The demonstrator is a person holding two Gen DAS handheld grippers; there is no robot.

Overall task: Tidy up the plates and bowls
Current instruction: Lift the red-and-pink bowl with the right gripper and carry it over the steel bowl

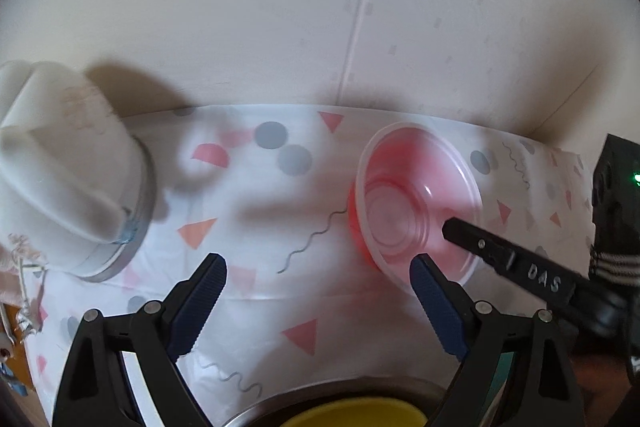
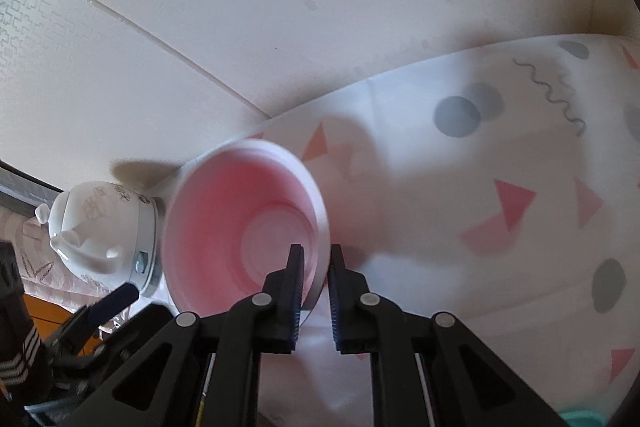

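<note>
Pinching the pink bowl's (image 2: 244, 223) rim, the right tool (image 2: 316, 259) tilts its mouth sideways; left tool (image 1: 318, 285) spread.

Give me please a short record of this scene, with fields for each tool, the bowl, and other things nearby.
right tool: shut on the pink bowl, fingers pinching its rim
left tool: open, holds nothing, beside the bowl
bowl state: tilted, lifted off the tablecloth
kettle: white, at the left of the cloth
near edge: yellow bowl inside a metal dish, only partly in view
</note>
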